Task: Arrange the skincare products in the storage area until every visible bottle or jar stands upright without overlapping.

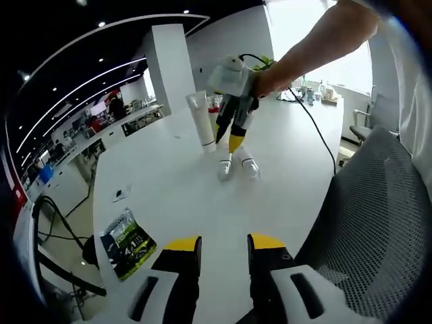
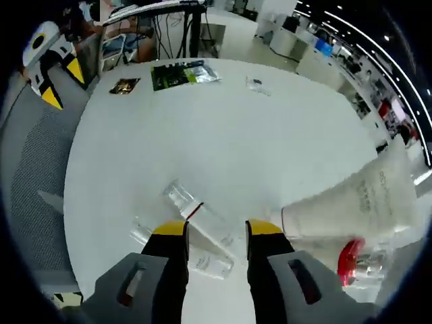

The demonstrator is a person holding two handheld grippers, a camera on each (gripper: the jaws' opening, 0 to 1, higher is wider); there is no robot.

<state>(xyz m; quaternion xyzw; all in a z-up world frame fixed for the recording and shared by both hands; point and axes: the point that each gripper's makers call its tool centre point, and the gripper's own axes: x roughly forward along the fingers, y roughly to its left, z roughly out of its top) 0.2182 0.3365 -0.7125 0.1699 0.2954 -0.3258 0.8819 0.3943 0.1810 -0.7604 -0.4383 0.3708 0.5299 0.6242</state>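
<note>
my right gripper (image 2: pixel 216 236) hangs with fingers spread over two clear bottles (image 2: pixel 199 219) lying on the bench (image 2: pixel 202 128). a white tube (image 2: pixel 358 199) stands beside them. my left gripper (image 1: pixel 225 248) is spread too, empty.

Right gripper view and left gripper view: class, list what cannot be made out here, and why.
- Red-capped bottle: partly behind the white tube, right gripper view.
- Clear bottles: partly hidden by the right tongs.
- Green packet: print too small, left gripper view.
- Tube label: blurred.
</note>
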